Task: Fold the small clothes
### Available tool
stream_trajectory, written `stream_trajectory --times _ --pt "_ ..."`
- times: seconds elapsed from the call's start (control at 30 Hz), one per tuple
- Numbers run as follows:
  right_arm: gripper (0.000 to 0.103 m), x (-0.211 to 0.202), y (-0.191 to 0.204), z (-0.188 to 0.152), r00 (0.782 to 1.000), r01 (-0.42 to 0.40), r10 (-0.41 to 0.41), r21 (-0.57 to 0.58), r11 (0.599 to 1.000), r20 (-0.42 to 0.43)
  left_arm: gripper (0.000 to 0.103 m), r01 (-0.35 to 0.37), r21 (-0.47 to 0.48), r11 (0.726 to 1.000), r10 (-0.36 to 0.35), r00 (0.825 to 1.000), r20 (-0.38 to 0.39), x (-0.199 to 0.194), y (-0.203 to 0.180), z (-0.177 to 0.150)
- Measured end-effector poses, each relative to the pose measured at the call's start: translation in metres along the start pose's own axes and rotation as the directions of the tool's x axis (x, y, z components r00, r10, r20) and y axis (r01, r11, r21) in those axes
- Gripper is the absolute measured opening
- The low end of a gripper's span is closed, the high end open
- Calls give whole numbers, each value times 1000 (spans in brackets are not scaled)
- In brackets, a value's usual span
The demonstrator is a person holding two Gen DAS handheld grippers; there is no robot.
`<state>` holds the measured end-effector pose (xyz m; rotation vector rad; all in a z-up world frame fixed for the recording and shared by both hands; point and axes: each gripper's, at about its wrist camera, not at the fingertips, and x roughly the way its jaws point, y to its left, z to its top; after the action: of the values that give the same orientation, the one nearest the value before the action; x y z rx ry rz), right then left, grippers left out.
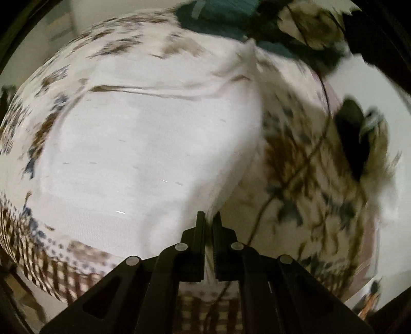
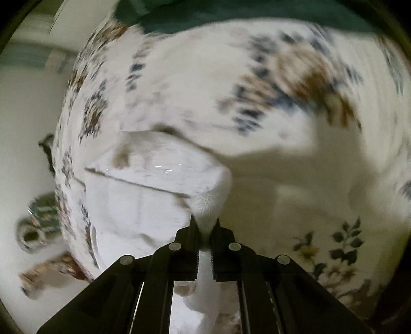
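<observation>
1. I am looking through both wrist views; both are smeared with blur, so fine detail is lost.
2. A white garment (image 1: 143, 154) is lying spread on a table covered by a floral cloth (image 1: 303, 179). In the left view it is filling the middle of the cloth, with a fold line running across its far part.
3. My left gripper (image 1: 210, 218) is sitting at the garment's near right edge. Its jaws are standing almost together, with only a thin slit between them. White fabric is showing in that slit, but I cannot tell whether it is pinched or merely lying behind.
4. My right gripper (image 2: 204, 223) is clamping a bunched corner of the garment (image 2: 143, 195). The jaws are closed down to a narrow gap, and the white fabric is running between the toothed pads and coming out below them.
5. In the right view the rest of the garment is lying left of the gripper, toward the cloth's left edge, with a crease crossing it.
6. A dark green garment (image 2: 231, 15) is lying at the far edge of the table in both views.
7. A dark shadow is falling on the cloth right of the clamped corner.
</observation>
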<state>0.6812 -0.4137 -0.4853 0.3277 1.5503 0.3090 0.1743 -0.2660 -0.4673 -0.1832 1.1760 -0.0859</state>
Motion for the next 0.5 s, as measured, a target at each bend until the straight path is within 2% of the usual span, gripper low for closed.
stream_trajectory --times 0.1,0.2,0.37,0.5 --pt "7 -12 73 11 996 84 -84 -73 994 11 2 33 -96 995 -30 999 38 -23 53 14" --pt "7 2 159 21 987 163 -162 -142 976 14 2 75 -211 975 -63 996 65 -43 121 24" --pt "7 61 295 40 956 288 -292 -216 933 14 2 99 -340 935 -76 994 81 -45 221 28" --pt "7 126 375 54 932 355 -363 -248 901 12 2 106 -415 904 -85 994 69 -31 288 24"
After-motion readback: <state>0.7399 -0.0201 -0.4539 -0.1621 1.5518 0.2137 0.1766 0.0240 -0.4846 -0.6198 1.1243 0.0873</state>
